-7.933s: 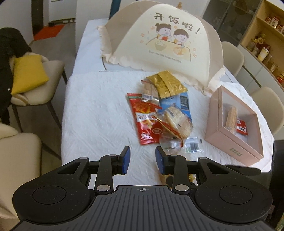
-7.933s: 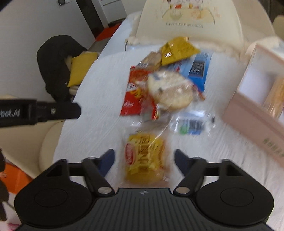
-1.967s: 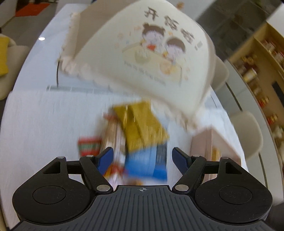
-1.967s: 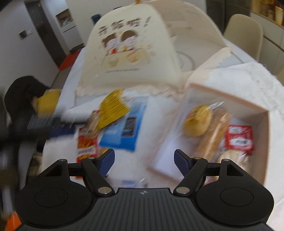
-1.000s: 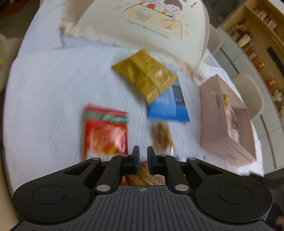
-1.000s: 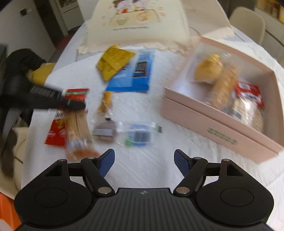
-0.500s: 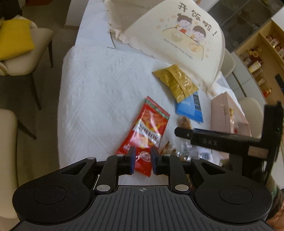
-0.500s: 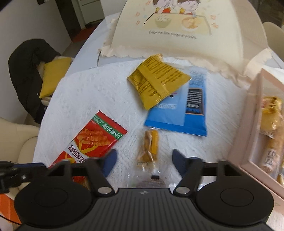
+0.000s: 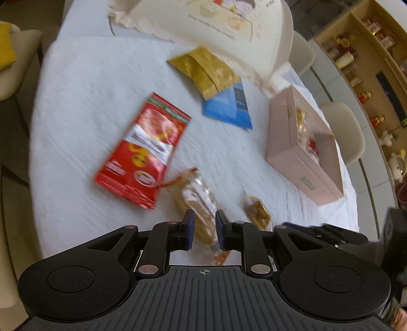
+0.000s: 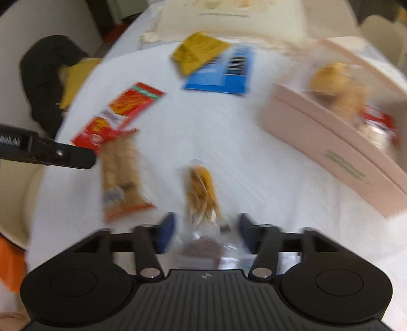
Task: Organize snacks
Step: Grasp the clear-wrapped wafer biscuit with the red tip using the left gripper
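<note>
My left gripper (image 9: pixel 205 226) is shut on a clear biscuit pack with red ends (image 9: pixel 199 201), also seen in the right wrist view (image 10: pixel 120 175). My right gripper (image 10: pixel 206 233) is open around a small clear packet of orange-brown snack (image 10: pixel 202 193), which also shows in the left wrist view (image 9: pixel 257 210). The pink box (image 9: pixel 302 163) at the right holds several snacks; it also shows in the right wrist view (image 10: pixel 338 152). A red snack bag (image 9: pixel 143 150), a gold pouch (image 9: pixel 206 70) and a blue packet (image 9: pixel 229 108) lie on the white cloth.
A cream mesh food cover (image 9: pixel 216 23) stands at the back of the table (image 9: pixel 76 84). Chairs stand around; one at the left carries a yellow cushion and a black coat (image 10: pixel 48 76). Shelves with jars (image 9: pixel 366 51) line the right wall.
My left gripper's jaws have opened slightly, and the biscuit pack now shows clearly between them. My right gripper has come low over the small orange-brown packet, jaws still open. Both views are blurred by motion.
</note>
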Demonstrator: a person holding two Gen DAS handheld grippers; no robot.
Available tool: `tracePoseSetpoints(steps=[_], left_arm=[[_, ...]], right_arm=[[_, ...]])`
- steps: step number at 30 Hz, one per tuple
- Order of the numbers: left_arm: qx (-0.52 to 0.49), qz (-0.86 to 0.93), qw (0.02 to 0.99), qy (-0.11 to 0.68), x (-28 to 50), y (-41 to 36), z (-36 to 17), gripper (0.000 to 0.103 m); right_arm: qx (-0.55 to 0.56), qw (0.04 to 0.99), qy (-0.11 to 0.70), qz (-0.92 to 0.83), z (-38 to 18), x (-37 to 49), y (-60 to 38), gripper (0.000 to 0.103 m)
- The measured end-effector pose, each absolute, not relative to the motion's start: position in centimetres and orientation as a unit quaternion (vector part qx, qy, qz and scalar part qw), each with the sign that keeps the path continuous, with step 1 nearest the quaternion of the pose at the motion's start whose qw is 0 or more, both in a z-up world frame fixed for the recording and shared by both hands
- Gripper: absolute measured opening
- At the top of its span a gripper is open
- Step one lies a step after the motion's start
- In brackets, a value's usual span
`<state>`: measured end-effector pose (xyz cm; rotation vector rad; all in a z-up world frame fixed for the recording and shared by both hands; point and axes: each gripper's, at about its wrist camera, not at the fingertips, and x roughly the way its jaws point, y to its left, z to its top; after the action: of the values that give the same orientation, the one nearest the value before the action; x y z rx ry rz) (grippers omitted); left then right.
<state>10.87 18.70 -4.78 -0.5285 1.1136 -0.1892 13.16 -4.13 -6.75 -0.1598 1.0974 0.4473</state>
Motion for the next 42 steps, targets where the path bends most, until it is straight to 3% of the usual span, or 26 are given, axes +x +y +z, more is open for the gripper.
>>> tracePoseSetpoints(steps=[7,9,12,23,28,32,35,42], left_arm=[[-0.213,-0.055,0.813,0.539,13.5,15.6,-6.2,0.022],[-0.209,-0.050,0.817,0.536,14.4,15.1,-6.3,0.036],[-0.213,-0.039,0.816,0.536,15.9,14.5,-6.6,0.045],[-0.226,-0.047,0.814,0.533,17.7,12.4,-5.6,0.043],[-0.197,-0.025,0.813,0.548,20.2,10.6,-7.0,0.049],[-0.121,-0.037,0.835,0.536,21.0,8.5,-6.9,0.044],[-0.068,-0.074,0.842,0.530,19.9,7.6,-6.8,0.042],[-0.077,-0.089,0.824,0.553,12.6,11.6,-6.2,0.040]], right_arm=[[-0.017,0.851,0.504,0.148,-5.6,10.8,-8.8,0.069],[0.012,0.846,0.513,0.146,-5.6,10.2,-9.6,0.070],[0.042,0.838,0.525,0.142,-5.9,9.6,-10.3,0.070],[0.016,0.850,0.512,0.124,-6.4,9.0,-9.9,0.074],[0.041,0.839,0.527,0.130,-7.1,8.9,-9.9,0.074],[0.059,0.826,0.545,0.130,-7.4,8.5,-10.0,0.074],[0.056,0.821,0.550,0.141,-7.6,8.4,-10.1,0.074],[0.026,0.842,0.520,0.143,-7.7,11.6,-9.5,0.077]])
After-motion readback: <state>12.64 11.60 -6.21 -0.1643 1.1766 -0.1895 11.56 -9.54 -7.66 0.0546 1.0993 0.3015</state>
